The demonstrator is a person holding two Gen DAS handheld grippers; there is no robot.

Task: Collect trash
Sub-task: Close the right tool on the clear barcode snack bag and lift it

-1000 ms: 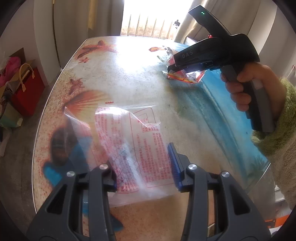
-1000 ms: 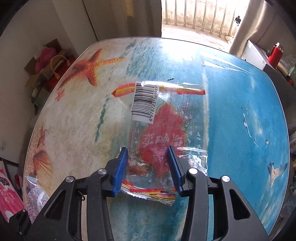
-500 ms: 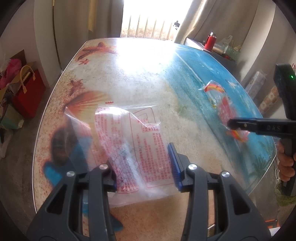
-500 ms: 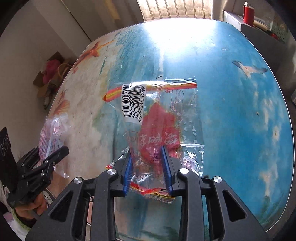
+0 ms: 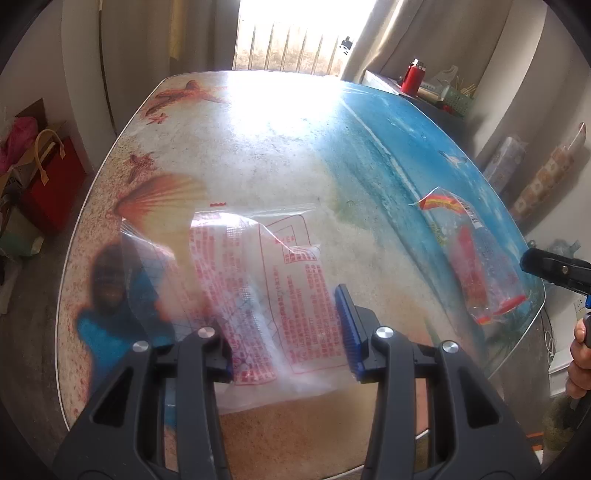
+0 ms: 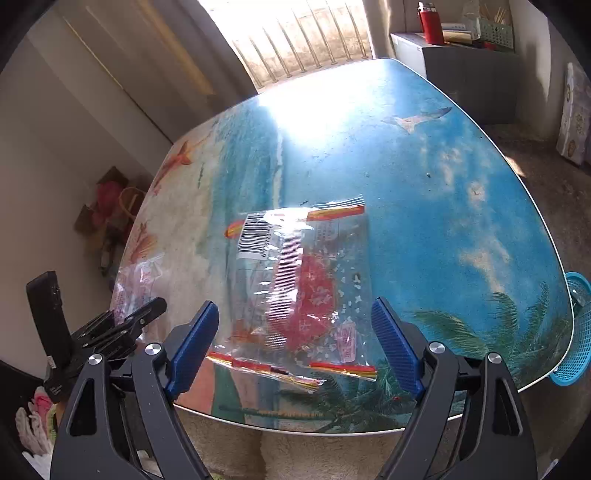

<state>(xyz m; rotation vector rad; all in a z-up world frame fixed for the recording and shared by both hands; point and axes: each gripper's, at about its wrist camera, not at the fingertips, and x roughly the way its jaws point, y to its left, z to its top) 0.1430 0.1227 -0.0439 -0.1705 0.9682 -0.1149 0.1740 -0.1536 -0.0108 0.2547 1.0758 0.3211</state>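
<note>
My left gripper (image 5: 280,314) is shut on a clear plastic bag with red print (image 5: 273,273) and holds it above the beach-print table (image 5: 277,147). In the right wrist view the left gripper (image 6: 147,314) shows at the left edge with that bag (image 6: 136,280) in it. My right gripper (image 6: 293,302) has its jaws opening wide. A clear wrapper with a barcode and a red patch (image 6: 306,280) lies on the table (image 6: 443,177) between the fingers, and the pads do not touch it. The wrapper (image 5: 476,266) also shows near the table's right edge, beside the right gripper's tip (image 5: 532,260).
A blue plastic basket (image 6: 576,332) hangs just past the table's right edge. A red bottle (image 6: 430,22) and small items stand on a cabinet behind the table. Bags, one red (image 5: 51,184), sit on the floor at the left. A person's fingers (image 5: 580,354) hold the right handle.
The right gripper carried the barcode wrapper across the table to the near right edge and opened its jaws, so the wrapper now lies loose. The left gripper and its bag have not moved.
</note>
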